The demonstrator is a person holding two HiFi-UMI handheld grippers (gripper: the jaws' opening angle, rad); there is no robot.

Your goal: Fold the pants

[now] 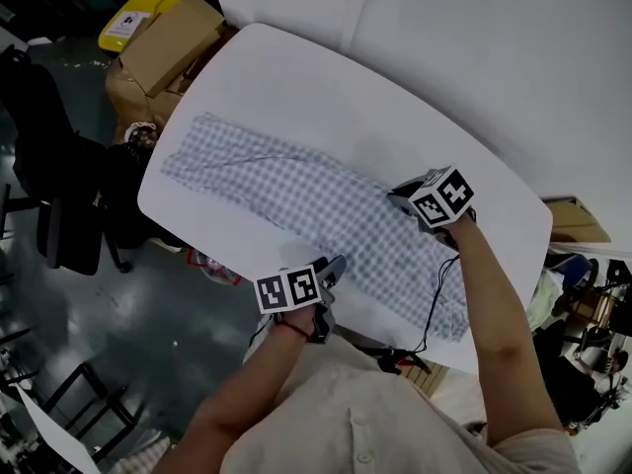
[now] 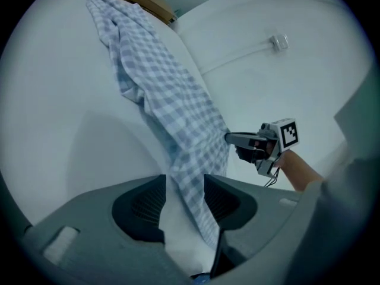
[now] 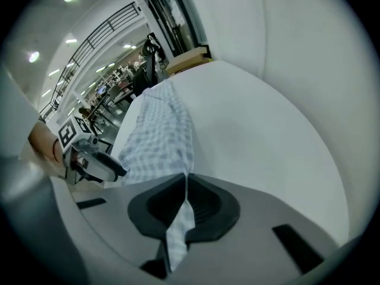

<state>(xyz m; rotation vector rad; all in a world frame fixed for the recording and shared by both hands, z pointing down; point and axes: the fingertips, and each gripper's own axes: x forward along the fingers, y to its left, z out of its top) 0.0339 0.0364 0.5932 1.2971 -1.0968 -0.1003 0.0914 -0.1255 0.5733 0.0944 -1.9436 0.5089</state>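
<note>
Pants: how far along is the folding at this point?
Done: the pants lie flat in one long strip on the white table; no crosswise fold shows. In hand: the right tongs are shut on the fabric's edge at the near end; the left tongs stand open with fabric between them, not yet pinched. Left: close the left tongs, then probably carry this end toward the far end.

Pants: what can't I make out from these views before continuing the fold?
Head view: the marker cube hides the right gripper's jaws; only its own view shows them shut on the pants.
Head view: the right forearm covers part of the pants' near end.
Left gripper view: the pants pass under the left gripper's body, so how deep they sit between the open jaws is unclear.
</note>
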